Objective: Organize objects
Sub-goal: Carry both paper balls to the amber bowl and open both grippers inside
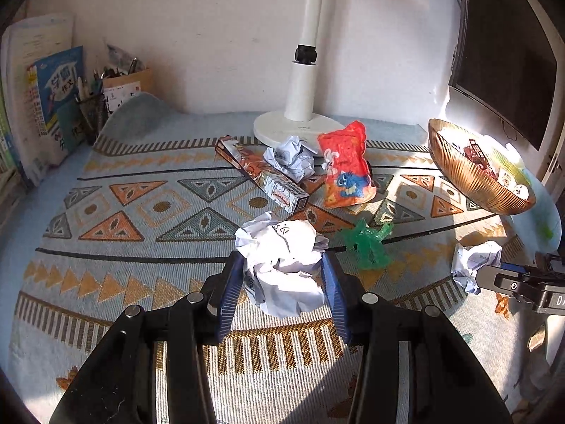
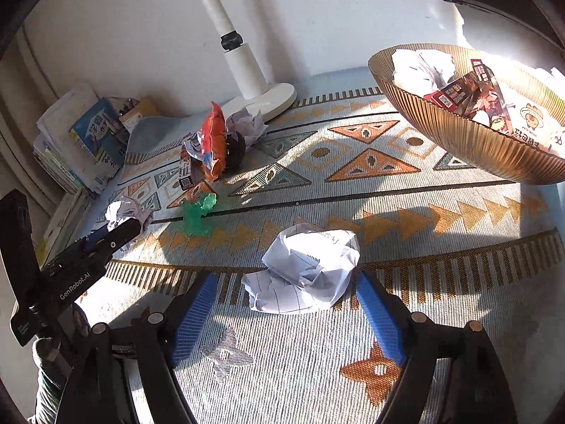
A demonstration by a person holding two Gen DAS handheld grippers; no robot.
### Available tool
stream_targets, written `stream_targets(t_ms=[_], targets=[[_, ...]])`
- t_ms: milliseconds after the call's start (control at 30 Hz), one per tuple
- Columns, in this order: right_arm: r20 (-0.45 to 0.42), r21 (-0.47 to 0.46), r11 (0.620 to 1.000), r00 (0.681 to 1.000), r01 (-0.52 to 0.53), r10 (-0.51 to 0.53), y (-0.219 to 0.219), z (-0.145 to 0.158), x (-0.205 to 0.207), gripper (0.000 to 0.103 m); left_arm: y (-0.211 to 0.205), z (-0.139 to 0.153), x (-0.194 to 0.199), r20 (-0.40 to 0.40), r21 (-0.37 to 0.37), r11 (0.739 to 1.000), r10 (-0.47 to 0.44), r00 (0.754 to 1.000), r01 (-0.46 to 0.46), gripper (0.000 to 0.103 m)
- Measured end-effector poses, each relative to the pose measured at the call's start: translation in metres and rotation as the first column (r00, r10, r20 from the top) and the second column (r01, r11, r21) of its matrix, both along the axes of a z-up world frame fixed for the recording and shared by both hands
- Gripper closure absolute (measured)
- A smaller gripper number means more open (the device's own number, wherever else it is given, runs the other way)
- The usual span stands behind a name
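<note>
My left gripper [image 1: 282, 263] is shut on a crumpled white paper ball [image 1: 282, 282], blue pads pressing both its sides just above the patterned cloth [image 1: 141, 212]. My right gripper [image 2: 286, 281] stands open, its fingers wide on either side of a second crumpled paper ball [image 2: 307, 268] that lies on the cloth without touching the pads. A ribbed gold bowl [image 2: 459, 130] at the right holds paper and snack packets. A red snack bag [image 1: 346, 166], a long printed box [image 1: 261, 173], a third paper ball [image 1: 291, 157] and a green wrapper [image 1: 367, 243] lie mid-table.
A white lamp base [image 1: 293, 127] stands at the back by the wall. Books [image 1: 53, 106] and a pen holder [image 1: 91, 106] fill the back left corner. A dark monitor [image 1: 505, 53] hangs over the bowl at the right.
</note>
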State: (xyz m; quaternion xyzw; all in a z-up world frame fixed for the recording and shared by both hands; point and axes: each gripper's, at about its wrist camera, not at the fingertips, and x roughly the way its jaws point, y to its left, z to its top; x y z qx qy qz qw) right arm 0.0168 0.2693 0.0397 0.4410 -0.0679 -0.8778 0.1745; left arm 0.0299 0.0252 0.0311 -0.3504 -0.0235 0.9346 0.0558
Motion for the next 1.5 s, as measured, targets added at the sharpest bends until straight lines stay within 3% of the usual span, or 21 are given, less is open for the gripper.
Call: stream_targets(t_ms=[300, 333, 400, 467, 567, 800, 900, 967, 1067, 1233, 1300, 1433, 1500], targets=[[-0.043, 0.265, 0.964, 0.999, -0.016, 0.028, -0.022, -0.004, -0.014, 0.023, 0.000, 0.000, 0.001, -0.002, 0.009, 1.000, -0.009, 1.000, 0.009, 0.060], [-0.035, 0.243, 0.970, 0.999, -0.026, 0.035, -0.020, -0.006, -0.015, 0.024, 0.001, 0.000, 0.001, -0.002, 0.008, 1.000, -0.010, 1.000, 0.010, 0.060], [-0.029, 0.196, 0.980, 0.999, -0.038, 0.044, -0.016, -0.007, -0.014, 0.039, 0.000, 0.000, 0.001, -0.003, 0.010, 1.000, -0.011, 1.000, 0.011, 0.060], [-0.052, 0.152, 0.988, 0.998, -0.018, 0.027, -0.009, -0.003, -0.011, 0.042, 0.000, 0.000, 0.001, -0.003, 0.013, 1.000, -0.012, 1.000, 0.012, 0.060], [-0.083, 0.094, 0.996, 0.997, 0.011, -0.003, 0.001, 0.002, -0.006, 0.043, 0.000, 0.000, 0.000, 0.000, 0.013, 1.000, -0.015, 1.000, 0.015, 0.060], [-0.097, 0.094, 0.994, 0.995, 0.047, -0.038, 0.005, 0.009, -0.001, 0.043, 0.002, -0.001, 0.000, 0.006, 0.007, 1.000, -0.014, 1.000, 0.014, 0.060], [-0.079, 0.046, 0.995, 0.994, 0.084, -0.080, 0.022, 0.021, 0.001, 0.043, 0.014, 0.005, -0.001, 0.009, -0.024, 0.998, -0.057, 0.998, 0.057, 0.060], [-0.100, 0.003, 0.991, 0.986, 0.131, -0.130, 0.043, 0.043, 0.003, 0.043, 0.027, 0.018, -0.004, 0.008, 0.014, 0.993, -0.113, 0.994, 0.113, 0.060], [-0.176, -0.047, 0.970, 0.954, 0.239, -0.243, 0.081, 0.088, 0.006, 0.042, 0.056, 0.050, -0.015, -0.031, 0.079, 0.974, -0.212, 0.977, 0.214, 0.060], [-0.284, -0.111, 0.893, 0.847, 0.436, -0.449, 0.139, 0.147, -0.005, 0.039, 0.127, 0.101, -0.049, -0.088, 0.128, 0.918, -0.367, 0.926, 0.376, 0.060], [-0.261, -0.106, 0.875, 0.836, 0.472, -0.482, 0.153, 0.150, -0.021, 0.039, 0.157, 0.112, -0.067, -0.091, 0.151, 0.890, -0.421, 0.902, 0.431, 0.060], [-0.204, -0.111, 0.874, 0.850, 0.473, -0.486, 0.166, 0.140, -0.048, 0.039, 0.214, 0.110, -0.096, -0.065, 0.141, 0.859, -0.489, 0.870, 0.493, 0.061], [-0.202, -0.137, 0.869, 0.845, 0.476, -0.495, 0.169, 0.134, -0.053, 0.029, 0.236, 0.104, -0.105, -0.051, 0.137, 0.843, -0.518, 0.854, 0.520, 0.061]])
